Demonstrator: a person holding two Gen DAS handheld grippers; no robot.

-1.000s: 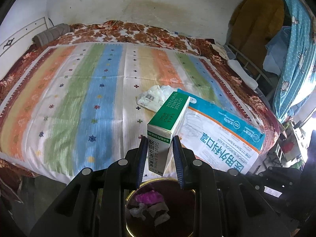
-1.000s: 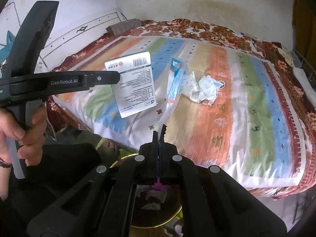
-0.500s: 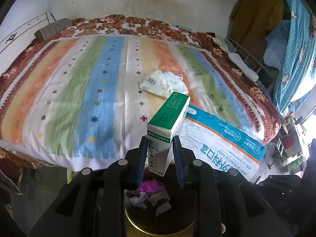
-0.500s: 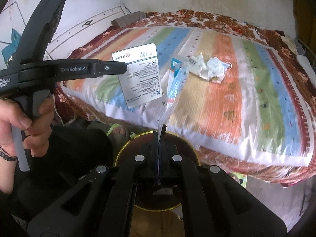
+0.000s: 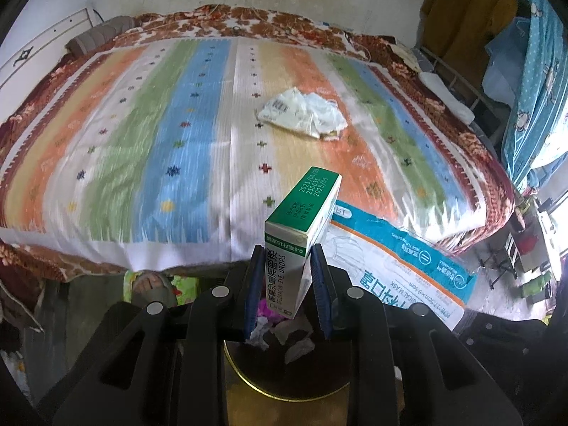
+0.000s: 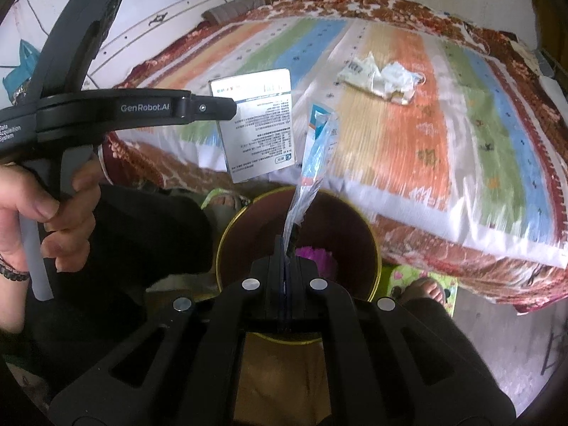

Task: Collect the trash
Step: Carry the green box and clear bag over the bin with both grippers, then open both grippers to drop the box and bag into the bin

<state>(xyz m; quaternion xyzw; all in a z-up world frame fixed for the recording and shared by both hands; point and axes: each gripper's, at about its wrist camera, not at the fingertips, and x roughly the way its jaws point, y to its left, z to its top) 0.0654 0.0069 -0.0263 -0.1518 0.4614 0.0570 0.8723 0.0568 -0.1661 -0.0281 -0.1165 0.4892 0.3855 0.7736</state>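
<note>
- Across the upper half of both frames we see the bed [image 5: 198, 135], with its striped cover of orange, green and blue bands.
- At the lower middle of the right wrist frame sits our gold-rimmed trash bin [image 6: 365, 234], dark inside, with pink and white scraps at its bottom.
- Right of centre in the left wrist frame hangs the surgical mask packet [image 5: 397, 262]; our right gripper [image 6: 287, 248] has its fingers clenched flat on the packet's lower edge, above the bin.
- At centre, our left gripper [image 5: 285, 284] grasps the green-and-white eye drops box [image 5: 298, 227] between its blue pads, over the bin.
- On the bed, in the upper middle, lies a crumpled white wrapper pile [image 5: 301, 113], well apart from both grippers.
- At the left edge of the right wrist frame, our left hand [image 6: 39, 213] grips the handle.
</note>
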